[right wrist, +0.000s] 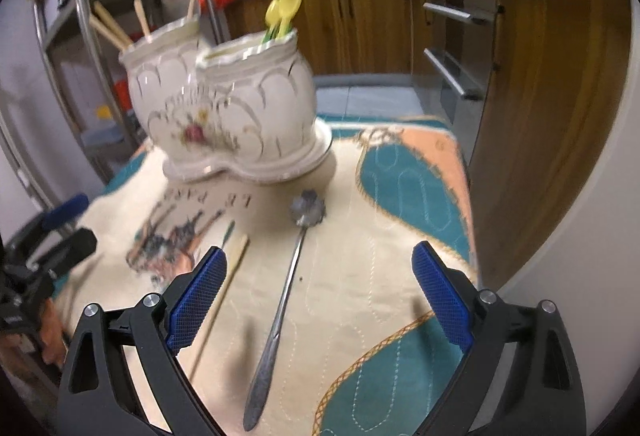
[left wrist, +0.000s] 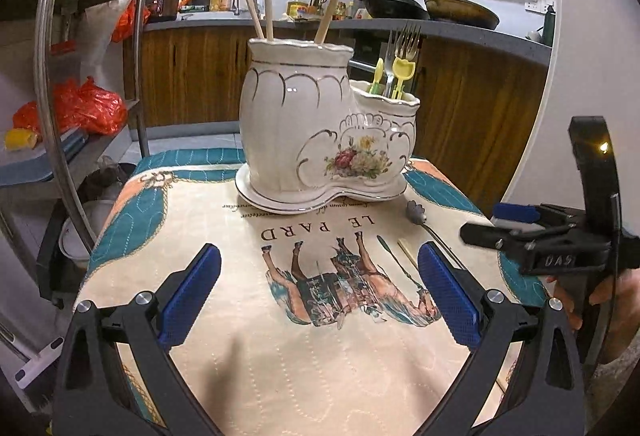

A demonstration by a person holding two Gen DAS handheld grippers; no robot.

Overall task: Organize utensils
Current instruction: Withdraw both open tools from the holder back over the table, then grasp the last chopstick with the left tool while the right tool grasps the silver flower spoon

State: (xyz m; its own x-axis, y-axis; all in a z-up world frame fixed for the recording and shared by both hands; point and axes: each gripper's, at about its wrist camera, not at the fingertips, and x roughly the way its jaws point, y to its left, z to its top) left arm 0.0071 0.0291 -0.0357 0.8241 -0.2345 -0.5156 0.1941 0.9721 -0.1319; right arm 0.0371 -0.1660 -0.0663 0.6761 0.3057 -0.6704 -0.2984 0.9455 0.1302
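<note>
Spoon [right wrist: 280, 300] lies on the tablecloth [right wrist: 400, 376] just ahead of the empty, wide-open right gripper [right wrist: 316, 300], handle toward it, bowl toward the holder [right wrist: 224, 108]; the left gripper [left wrist: 320, 292], also spread, sits farther off.

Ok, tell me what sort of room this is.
Most likely a home kitchen: woks sit on a counter with wooden cabinets, and a ceramic utensil holder with forks and chopsticks stands on the table.
</note>
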